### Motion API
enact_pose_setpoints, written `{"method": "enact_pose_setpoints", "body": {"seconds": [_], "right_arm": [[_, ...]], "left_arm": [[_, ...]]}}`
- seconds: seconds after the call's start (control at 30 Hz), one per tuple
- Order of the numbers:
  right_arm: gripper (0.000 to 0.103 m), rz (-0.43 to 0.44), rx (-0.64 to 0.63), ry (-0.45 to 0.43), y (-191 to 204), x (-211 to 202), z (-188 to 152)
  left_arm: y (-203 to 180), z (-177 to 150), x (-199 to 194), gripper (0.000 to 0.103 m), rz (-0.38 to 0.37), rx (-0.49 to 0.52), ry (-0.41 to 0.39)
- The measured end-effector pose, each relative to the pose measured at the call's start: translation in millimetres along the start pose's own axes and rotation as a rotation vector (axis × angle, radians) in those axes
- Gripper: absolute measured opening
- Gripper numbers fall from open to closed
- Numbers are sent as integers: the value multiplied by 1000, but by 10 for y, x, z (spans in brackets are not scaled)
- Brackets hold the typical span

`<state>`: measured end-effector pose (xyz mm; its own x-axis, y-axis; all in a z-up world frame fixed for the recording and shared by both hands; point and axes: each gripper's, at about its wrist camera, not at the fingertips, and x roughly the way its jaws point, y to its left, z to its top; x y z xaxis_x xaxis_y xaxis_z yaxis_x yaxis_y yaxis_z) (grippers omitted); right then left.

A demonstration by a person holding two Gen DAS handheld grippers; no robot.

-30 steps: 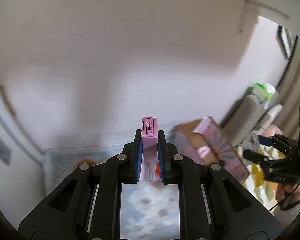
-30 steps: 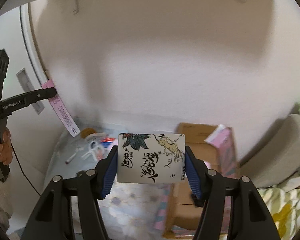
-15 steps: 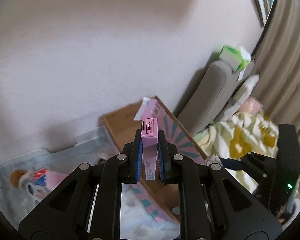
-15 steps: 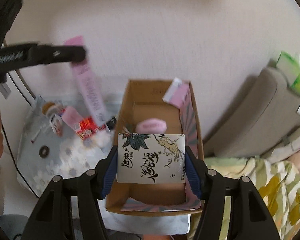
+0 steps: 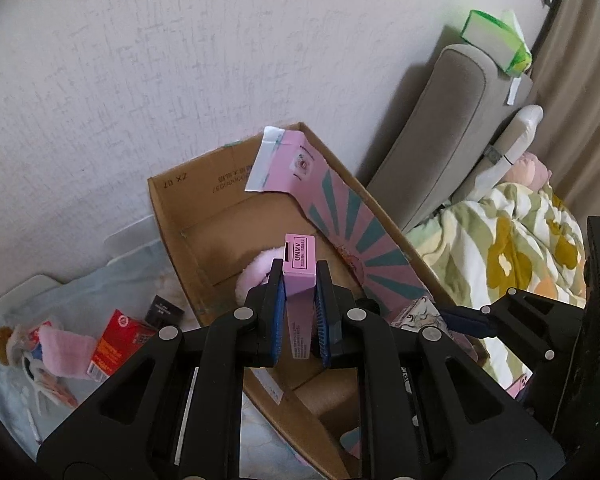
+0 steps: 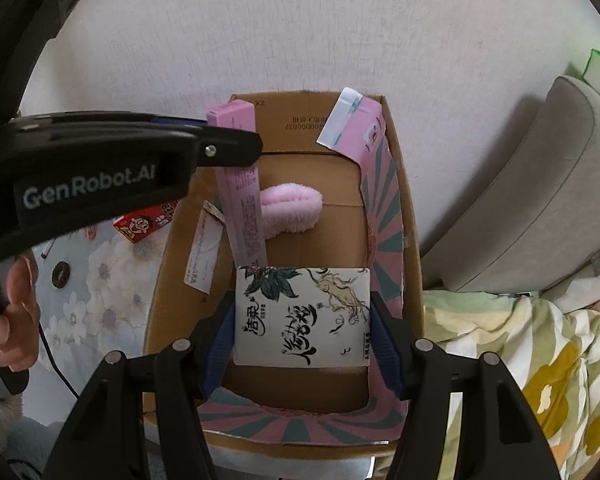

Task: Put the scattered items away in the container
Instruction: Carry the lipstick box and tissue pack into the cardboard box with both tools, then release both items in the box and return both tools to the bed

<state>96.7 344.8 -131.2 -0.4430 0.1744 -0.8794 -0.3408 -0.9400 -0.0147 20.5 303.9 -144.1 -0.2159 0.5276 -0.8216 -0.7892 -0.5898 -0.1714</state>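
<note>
An open cardboard box (image 5: 168, 216) (image 6: 414, 248) with pink striped flaps stands against the wall, a fluffy pink item (image 6: 296, 208) (image 5: 256, 272) lying inside. My left gripper (image 5: 300, 276) is shut on a long narrow pink box (image 5: 299, 264) (image 6: 242, 208) and hovers over the carton's left part. My right gripper (image 6: 302, 312) is shut on a white tissue pack with ink drawings (image 6: 304, 316) (image 5: 418, 314), held above the carton's near end.
Left of the carton, on a flowered blue cloth (image 6: 100, 300), lie a red snack box (image 5: 116, 340) (image 6: 146, 222), a small black box (image 5: 165, 310), a pink fluffy item (image 5: 66, 352) and small bits. A grey headboard (image 5: 452, 128) and a flowered quilt (image 5: 508, 248) are to the right. A hand (image 6: 14, 320) grips the left handle.
Both grippers have come down from facing the wall to hover over the open carton, which now fills the views. Each still grips its item.
</note>
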Motion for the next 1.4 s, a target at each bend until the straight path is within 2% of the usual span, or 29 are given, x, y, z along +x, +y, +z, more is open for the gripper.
{"method": "enact_pose_setpoints", "body": {"seconds": [0.07, 0.13, 0.17, 0.2, 0.23, 0.33, 0.47, 0.73, 0.9, 1.03, 1.23, 1.4], "right_arm": [[58, 32, 4, -8, -29, 3, 19], [60, 75, 6, -18, -45, -6, 44], [63, 74, 8, -20, -49, -6, 60], [70, 67, 10, -19, -53, -4, 75], [74, 65, 9, -20, -59, -8, 87], [74, 85, -1, -55, -75, -87, 93], [74, 82, -17, -107, -77, -245, 104], [74, 93, -32, -184, 52, -469, 163], [74, 61, -75, -216, 243, -591, 158], [74, 64, -91, -235, 378, -681, 124], [74, 92, -106, -267, 658, -813, 101], [74, 115, -130, -278, 931, -842, 115]], "left_arm": [[17, 26, 12, 16, -30, -17, 8], [68, 81, -29, 46, -29, -48, 4], [86, 106, -43, 83, -2, -65, 4], [106, 135, -83, 96, 37, -84, -9], [129, 154, -151, 101, 56, -96, -41], [210, 192, -365, 101, 51, -120, -113], [323, 198, -568, 101, 91, -149, -143], [621, 11, -982, 101, 64, -212, -189], [773, -119, -1233, 101, 87, -241, -223], [897, -258, -1473, 101, 138, -215, -240], [1210, -484, -1846, 101, 270, -185, -260], [1533, -673, -2025, 101, 339, -217, -247]]}}
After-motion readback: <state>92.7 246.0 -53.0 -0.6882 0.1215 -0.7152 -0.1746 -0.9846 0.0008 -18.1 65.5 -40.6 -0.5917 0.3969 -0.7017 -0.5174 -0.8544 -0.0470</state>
